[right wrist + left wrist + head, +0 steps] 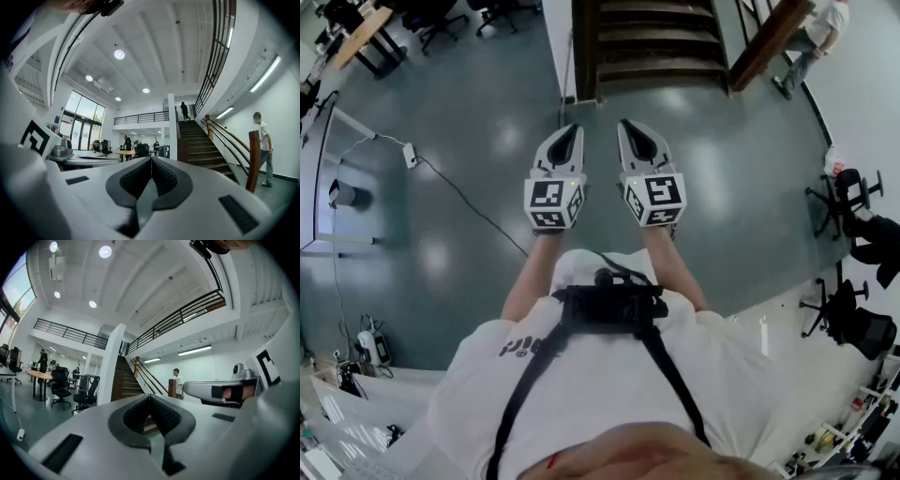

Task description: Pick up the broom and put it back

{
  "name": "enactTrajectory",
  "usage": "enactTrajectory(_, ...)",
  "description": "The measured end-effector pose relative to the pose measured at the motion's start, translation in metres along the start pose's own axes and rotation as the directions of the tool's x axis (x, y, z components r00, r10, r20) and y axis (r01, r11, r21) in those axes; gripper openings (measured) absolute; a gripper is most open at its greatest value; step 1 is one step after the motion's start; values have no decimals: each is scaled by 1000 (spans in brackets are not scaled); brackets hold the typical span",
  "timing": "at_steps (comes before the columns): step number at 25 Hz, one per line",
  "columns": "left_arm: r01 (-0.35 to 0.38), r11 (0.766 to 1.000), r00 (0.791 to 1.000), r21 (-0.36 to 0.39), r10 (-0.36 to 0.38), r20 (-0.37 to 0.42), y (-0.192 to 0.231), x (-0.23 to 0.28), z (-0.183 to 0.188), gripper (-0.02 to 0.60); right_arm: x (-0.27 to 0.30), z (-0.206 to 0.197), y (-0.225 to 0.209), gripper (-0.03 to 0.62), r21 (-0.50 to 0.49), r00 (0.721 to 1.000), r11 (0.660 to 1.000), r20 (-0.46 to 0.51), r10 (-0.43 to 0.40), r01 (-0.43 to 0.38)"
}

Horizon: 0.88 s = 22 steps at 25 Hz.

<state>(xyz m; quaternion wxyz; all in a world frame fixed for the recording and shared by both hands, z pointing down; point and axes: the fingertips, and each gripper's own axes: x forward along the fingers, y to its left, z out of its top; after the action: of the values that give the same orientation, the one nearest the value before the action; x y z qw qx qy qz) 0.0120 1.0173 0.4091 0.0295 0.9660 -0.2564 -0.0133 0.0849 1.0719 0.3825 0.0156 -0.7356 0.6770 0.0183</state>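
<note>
Level and side by side, the left forearm (532, 274) and right forearm (677, 268) reach straight ahead from the chest. The left gripper (571, 129) and right gripper (629, 126) point forward, near each other but apart, tips converging slightly. Each gripper's jaws are pressed together with nothing between them.

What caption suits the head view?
Shut, empty left gripper and right gripper held level over grey floor, facing wooden staircase.
</note>
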Motion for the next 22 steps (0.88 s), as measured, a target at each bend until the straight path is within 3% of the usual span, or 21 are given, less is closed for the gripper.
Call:
enactTrajectory(10,-2,1000,999,-2,2,-43,13,-6,-19,12,13,-19,11,8,34,1000,999,-23,-1,1)
enactTrajectory(16,2,1000,999,-13,-3,-38,99,-34,-19,12,72,-26,77,8,42,999,999,-34,-26,28)
enactTrajectory(22,-29,998,999,-57,27,-32,140,-43,-22,11,94,-19,111,9,0,1000,1000,-29,8,-8)
